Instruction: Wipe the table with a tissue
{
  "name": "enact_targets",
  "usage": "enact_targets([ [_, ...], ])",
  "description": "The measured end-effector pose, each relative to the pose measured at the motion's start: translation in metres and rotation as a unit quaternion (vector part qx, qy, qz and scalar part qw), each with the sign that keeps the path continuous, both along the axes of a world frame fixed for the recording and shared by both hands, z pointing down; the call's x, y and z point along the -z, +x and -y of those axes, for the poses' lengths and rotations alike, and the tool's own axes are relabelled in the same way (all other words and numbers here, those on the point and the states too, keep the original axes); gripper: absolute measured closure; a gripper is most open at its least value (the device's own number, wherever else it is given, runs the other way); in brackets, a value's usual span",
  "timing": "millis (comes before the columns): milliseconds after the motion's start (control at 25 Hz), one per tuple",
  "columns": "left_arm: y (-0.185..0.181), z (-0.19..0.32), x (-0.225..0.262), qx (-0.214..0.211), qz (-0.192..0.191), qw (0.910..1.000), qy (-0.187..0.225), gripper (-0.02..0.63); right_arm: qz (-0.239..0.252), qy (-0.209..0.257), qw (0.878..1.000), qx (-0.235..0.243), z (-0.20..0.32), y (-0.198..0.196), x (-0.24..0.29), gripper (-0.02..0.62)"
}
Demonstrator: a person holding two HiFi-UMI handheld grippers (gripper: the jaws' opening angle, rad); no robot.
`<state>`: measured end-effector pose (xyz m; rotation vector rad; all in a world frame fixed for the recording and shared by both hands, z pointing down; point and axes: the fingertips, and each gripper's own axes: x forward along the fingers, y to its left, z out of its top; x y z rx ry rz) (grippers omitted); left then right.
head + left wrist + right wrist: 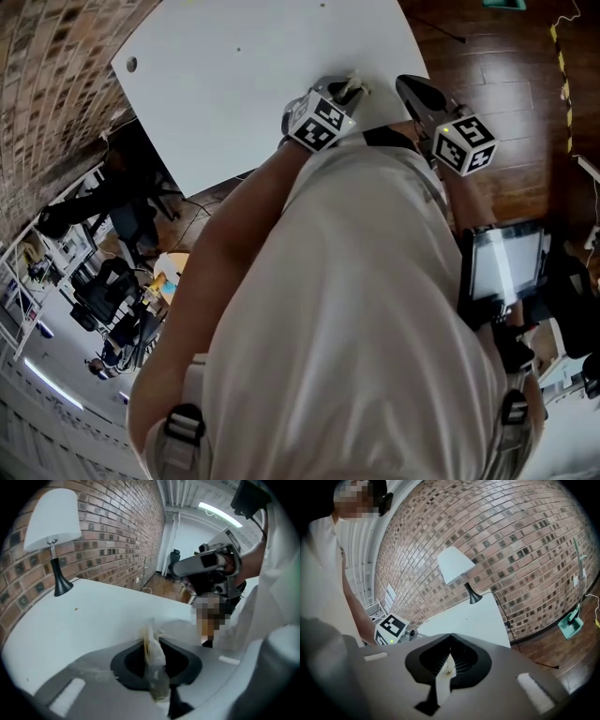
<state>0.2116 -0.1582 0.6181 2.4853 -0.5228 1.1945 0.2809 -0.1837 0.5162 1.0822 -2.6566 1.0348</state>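
A crumpled, stained tissue [153, 656] is pinched in my left gripper [151, 637], whose jaws are shut on it just over the white table [84, 616]. From the head view the left gripper [349, 94] sits at the table's near edge [262, 66], with the tissue [354, 86] sticking out of its tip. My right gripper [405, 84] hovers beside it to the right, off the table's corner. Its jaws [450, 638] meet at the tips with nothing held. The left gripper's marker cube [390, 627] shows in the right gripper view.
A white-shaded lamp [52, 527] on a black stem stands at the table's far end against the brick wall [511, 541]. Wooden floor [525, 84] lies to the right, with a teal dustpan [571, 623]. My torso [356, 309] hides the near ground.
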Motion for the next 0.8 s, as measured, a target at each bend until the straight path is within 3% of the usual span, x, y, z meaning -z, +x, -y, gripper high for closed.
enact_targets([
  [120, 0.015, -0.015, 0.023, -0.018, -0.056, 0.9982, -0.012, 0.56, 0.0, 0.009, 1.0, -0.009, 0.01, 0.003, 0.005, 0.588],
  [240, 0.006, -0.014, 0.047, 0.014, -0.101, 0.9948, 0.001, 0.56, 0.0, 0.017, 1.0, -0.022, 0.02, 0.01, 0.008, 0.588],
  [360, -0.037, 0.008, 0.061, 0.12, -0.12, 0.9853, 0.019, 0.56, 0.0, 0.023, 1.0, -0.02, 0.027, 0.012, 0.01, 0.588],
  [480, -0.099, 0.028, 0.064, 0.246, -0.107, 0.9626, 0.037, 0.56, 0.0, 0.024, 1.0, -0.011, 0.03, 0.014, 0.01, 0.588],
  [640, -0.168, 0.024, 0.061, 0.332, -0.067, 0.9395, 0.052, 0.56, -0.006, 0.017, 1.0, -0.005, 0.03, 0.011, 0.008, 0.588],
  [720, -0.174, 0.012, 0.058, 0.328, -0.063, 0.9416, 0.042, 0.559, -0.012, 0.011, 1.0, -0.01, 0.029, 0.012, 0.007, 0.588],
  [800, -0.16, 0.002, 0.055, 0.292, -0.067, 0.9536, 0.034, 0.558, -0.021, 0.002, 1.0, -0.018, 0.029, 0.015, 0.003, 0.588],
])
